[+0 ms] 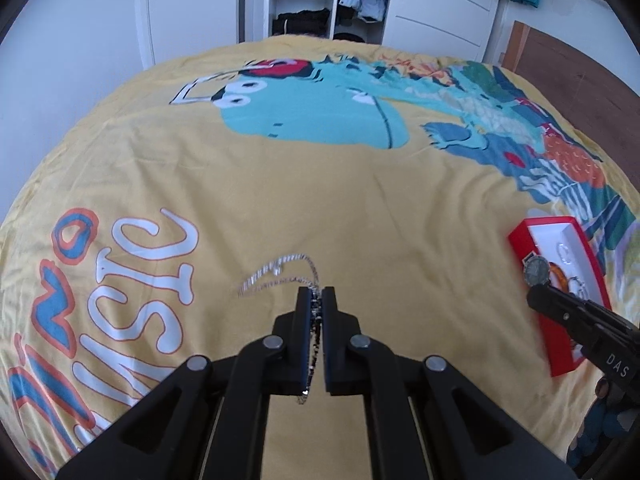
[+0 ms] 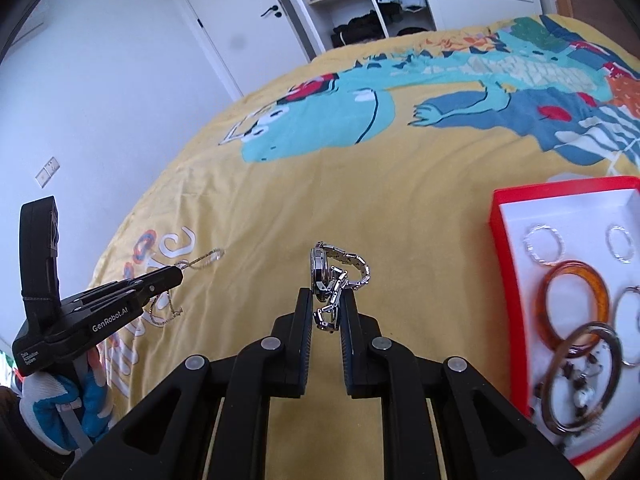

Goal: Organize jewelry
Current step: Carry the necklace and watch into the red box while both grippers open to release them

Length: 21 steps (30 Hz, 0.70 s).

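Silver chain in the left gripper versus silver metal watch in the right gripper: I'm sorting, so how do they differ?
The silver chain is thin and fine-linked; the silver metal watch has chunky band links and a round case. The chain trails onto the yellow bedspread; the watch hangs bunched. Both are silver and clamped, by the left gripper and right gripper.

left gripper (image 1: 316,294): jaws closed on silver chain (image 1: 280,270), its loop trailing up-left over yellow bedspread (image 1: 320,200) | right gripper (image 1: 538,298): at right edge, tip holding wristwatch (image 1: 537,271) over red box (image 1: 560,300) | box holds rings, amber bangle (image 1: 558,274) | background: open wardrobe (image 1: 316,0), white door (image 1: 192,4)
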{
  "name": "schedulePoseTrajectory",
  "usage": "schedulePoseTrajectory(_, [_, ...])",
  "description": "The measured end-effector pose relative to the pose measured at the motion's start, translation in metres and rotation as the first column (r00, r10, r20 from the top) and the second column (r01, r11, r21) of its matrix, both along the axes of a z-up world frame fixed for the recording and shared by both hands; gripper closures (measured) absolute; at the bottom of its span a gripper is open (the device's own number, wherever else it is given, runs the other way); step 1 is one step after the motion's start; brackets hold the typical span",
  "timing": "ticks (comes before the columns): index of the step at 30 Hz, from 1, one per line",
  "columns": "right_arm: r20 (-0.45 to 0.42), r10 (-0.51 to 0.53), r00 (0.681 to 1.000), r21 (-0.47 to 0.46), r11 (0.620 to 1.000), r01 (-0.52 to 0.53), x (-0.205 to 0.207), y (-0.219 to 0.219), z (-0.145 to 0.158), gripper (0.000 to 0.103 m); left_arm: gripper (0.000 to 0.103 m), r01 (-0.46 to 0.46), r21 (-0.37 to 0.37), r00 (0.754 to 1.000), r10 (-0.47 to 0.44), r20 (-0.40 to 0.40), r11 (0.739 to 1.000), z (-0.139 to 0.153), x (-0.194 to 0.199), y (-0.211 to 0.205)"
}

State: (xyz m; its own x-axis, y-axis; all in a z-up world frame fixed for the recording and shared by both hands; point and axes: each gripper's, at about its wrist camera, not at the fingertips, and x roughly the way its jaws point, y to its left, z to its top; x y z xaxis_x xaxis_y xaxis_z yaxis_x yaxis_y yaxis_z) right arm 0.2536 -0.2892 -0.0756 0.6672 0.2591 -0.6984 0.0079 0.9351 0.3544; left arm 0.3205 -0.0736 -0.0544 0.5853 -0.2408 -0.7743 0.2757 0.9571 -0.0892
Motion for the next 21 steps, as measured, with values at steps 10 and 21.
schedulePoseTrajectory(10, [0.016,-0.108,0.994,-0.067,0.992,0.109,-0.052,-0.075,0.022,0.09,0.099,0.144,-0.09,0.988,-0.137,0.072,0.985,0.062,-0.034,-0.078])
schedulePoseTrajectory(21, [-0.052,-0.21,0.976,-0.156,0.967,0.2,-0.079,-0.168,0.001,0.09,0.099,0.374,-0.152,0.927,-0.366,0.083,0.915,0.081,-0.049,-0.223])
